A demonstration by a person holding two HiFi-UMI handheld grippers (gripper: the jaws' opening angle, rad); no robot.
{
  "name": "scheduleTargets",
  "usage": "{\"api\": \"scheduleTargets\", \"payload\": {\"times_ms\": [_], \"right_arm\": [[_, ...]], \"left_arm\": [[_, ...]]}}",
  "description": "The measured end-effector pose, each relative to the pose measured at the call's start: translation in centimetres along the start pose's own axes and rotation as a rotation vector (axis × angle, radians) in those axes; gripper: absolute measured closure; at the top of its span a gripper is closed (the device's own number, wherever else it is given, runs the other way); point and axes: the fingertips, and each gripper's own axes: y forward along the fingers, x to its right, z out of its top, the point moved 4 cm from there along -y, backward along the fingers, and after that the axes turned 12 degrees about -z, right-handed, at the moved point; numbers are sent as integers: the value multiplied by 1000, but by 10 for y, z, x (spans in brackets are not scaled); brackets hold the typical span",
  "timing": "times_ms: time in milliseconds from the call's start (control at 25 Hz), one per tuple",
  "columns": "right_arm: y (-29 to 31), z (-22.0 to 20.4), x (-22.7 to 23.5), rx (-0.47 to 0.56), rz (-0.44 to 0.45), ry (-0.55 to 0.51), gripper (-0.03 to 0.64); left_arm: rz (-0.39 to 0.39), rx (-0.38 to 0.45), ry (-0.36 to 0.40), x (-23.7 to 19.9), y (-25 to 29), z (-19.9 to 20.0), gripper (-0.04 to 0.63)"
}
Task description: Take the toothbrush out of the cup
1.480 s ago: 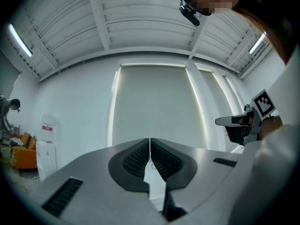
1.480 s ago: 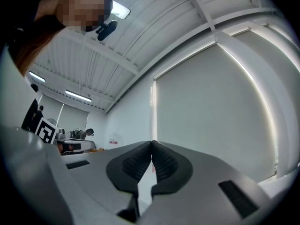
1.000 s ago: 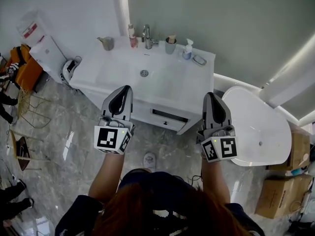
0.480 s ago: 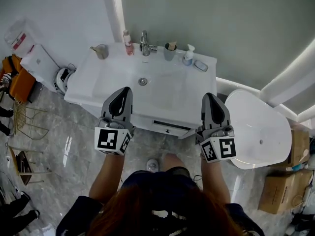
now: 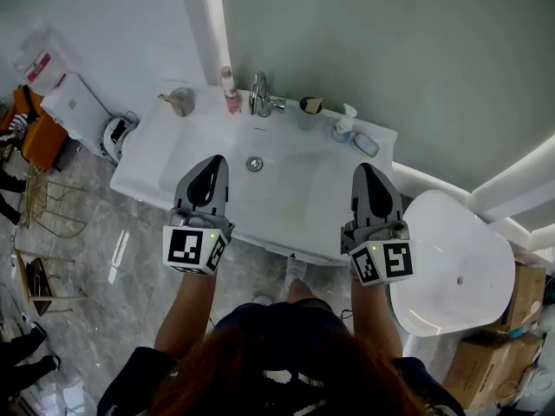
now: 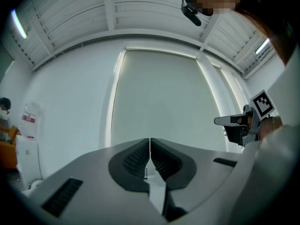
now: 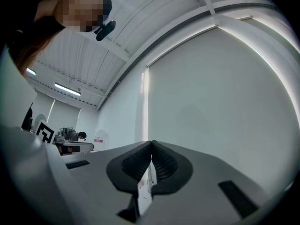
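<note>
- Our left gripper (image 5: 213, 159) and right gripper (image 5: 363, 168) hover over the near part of the sink (image 5: 165, 159), jaws pressed together on nothing.
- A grey cup (image 5: 307, 118) stands far, just right of the tap (image 5: 258, 94); a beige cup (image 5: 182, 103) stands far left.
- Something pokes from each; we cannot tell which holds the toothbrush.

The washbasin (image 5: 295, 189) is open across its bowl and front. Along the back rim stand a cup (image 5: 181, 102), a pink bottle (image 5: 231, 89), the faucet (image 5: 259, 94), a second cup (image 5: 307, 113), a pump bottle (image 5: 344, 126) and a soap dish (image 5: 366, 144), with narrow gaps between them. The wall (image 5: 390, 42) is close behind.
</note>
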Motion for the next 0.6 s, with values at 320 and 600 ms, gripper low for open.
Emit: {"api": "scheduleTargets", "payload": {"times_ms": [320, 600], "right_arm": [[96, -16, 55, -20, 85, 29, 601], [141, -45, 85, -71, 134, 48, 601]], "left_arm": [[79, -17, 6, -18, 90, -13, 571], [116, -37, -7, -20, 134, -31, 571]]}}
